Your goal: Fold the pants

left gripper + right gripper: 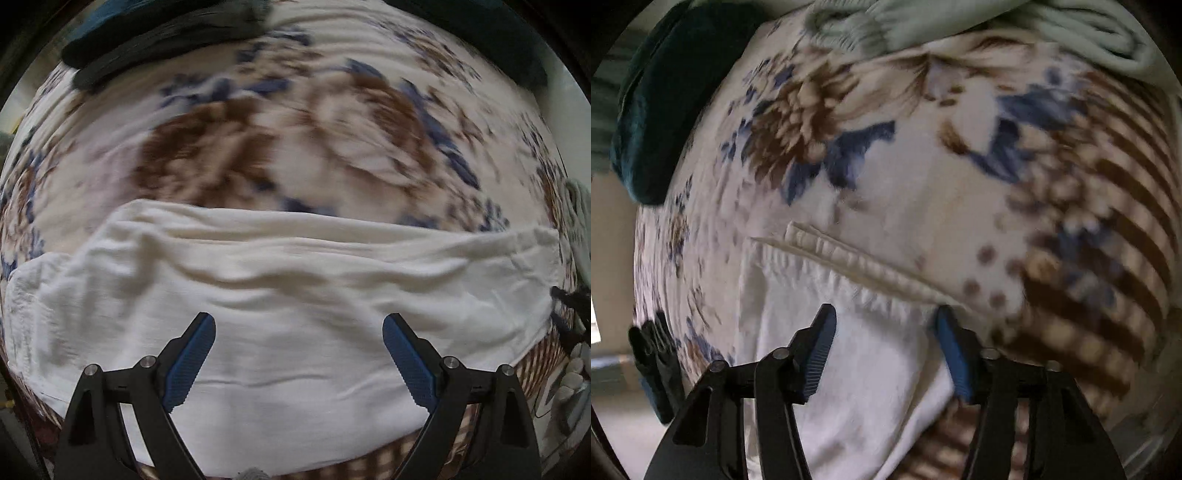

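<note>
White pants point(295, 295) lie spread across a floral blanket point(280, 147), folded into a wide band. My left gripper point(299, 332) is open just above the middle of the pants, holding nothing. In the right wrist view the pants point(871, 354) show their elastic waistband point(849, 258) at the far end. My right gripper point(884, 325) is open over the cloth just short of the waistband, with nothing between its blue pads point(822, 350).
Dark garments point(166, 40) lie at the blanket's far edge, with another dark piece point(509, 48) at far right. In the right wrist view a dark teal cloth point(665, 110) lies at left and a pale green garment point(960, 26) at top. The other gripper point(653, 365) shows at lower left.
</note>
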The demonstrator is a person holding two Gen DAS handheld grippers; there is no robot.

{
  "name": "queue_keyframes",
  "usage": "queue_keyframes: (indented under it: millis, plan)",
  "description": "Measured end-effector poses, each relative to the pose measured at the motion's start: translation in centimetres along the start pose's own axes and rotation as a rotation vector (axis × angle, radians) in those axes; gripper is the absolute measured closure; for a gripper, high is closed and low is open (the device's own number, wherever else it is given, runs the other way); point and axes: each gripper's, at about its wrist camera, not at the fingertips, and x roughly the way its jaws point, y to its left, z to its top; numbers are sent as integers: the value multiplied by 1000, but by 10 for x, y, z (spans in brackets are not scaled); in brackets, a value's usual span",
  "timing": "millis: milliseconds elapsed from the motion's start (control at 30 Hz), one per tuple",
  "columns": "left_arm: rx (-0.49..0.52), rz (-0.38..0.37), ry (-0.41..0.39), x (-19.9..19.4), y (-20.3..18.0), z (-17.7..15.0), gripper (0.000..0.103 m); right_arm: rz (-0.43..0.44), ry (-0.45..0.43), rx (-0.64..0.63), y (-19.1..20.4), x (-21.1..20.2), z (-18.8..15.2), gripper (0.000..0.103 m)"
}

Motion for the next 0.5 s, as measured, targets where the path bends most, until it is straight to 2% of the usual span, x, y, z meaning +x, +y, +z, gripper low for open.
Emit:
queue_keyframes:
  millis: [33, 100, 267, 333, 467, 500]
  plan:
    - [29, 14, -1, 2, -13, 0, 10, 6, 0, -41, 5, 4, -1, 75]
    - [78, 44, 1, 2, -31, 2, 10, -13, -28, -89, 14, 4, -7, 78]
    - [147, 82, -20, -9, -58, 6, 10, 13, -78, -32, 2, -36, -21, 78]
    - [158, 90, -18, -6, -65, 8, 10, 1, -62, -35, -5, -41, -20, 78]
    - [160, 107, 10, 12, -69, 6, 10, 32, 82, -27, -22, 0, -23, 72]
    - [154, 107, 14, 13, -67, 3, 10, 47, 85, -23, -25, 0, -24, 70]
